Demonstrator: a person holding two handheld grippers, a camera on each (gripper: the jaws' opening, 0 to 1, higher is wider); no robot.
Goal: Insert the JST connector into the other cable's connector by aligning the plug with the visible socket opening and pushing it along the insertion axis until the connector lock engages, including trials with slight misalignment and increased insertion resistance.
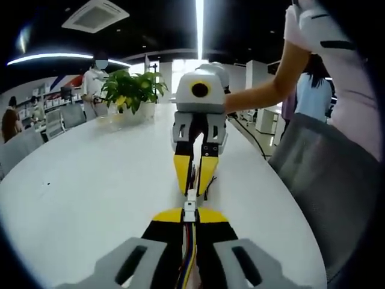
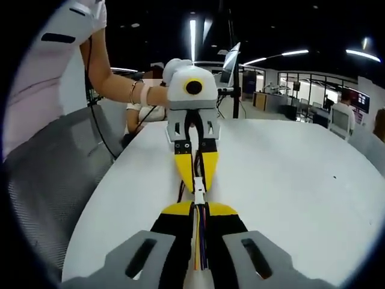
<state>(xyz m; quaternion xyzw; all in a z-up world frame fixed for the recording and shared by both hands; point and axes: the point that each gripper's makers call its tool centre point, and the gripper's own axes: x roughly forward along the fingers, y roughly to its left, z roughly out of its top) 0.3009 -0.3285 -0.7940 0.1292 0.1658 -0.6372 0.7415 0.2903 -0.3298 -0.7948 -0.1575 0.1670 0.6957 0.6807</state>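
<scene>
- Right, in my left gripper view my left gripper (image 1: 189, 215) has its yellow-tipped jaws clamped together on a cable (image 1: 188, 265), whose coloured wires run down to 6 o'clock between them.
- At the cable's end sits a small white plug (image 1: 190, 205), dead centre, poking out past my jaw tips.
- Facing it from 12 o'clock is the right gripper (image 1: 195, 180), jaws pinched on its own cable; its tips come right up to the plug. I cannot tell whether the two connectors are touching or mated.
- In the right gripper view the same meeting shows mirrored: my right gripper (image 2: 198, 208) grips wires (image 2: 198, 247), a white socket (image 2: 199, 194) at the tips, the left gripper (image 2: 197, 177) opposite.
- Everything hangs just above a white table (image 1: 90, 192).
- A potted plant (image 1: 133, 90) stands on the table at 11 o'clock, well apart from the work.
- A grey mesh chair (image 1: 325, 180) sits at 3 o'clock, beside the table edge.
- A person's arm (image 1: 264, 93) reaches in from 2 o'clock to the right gripper.
</scene>
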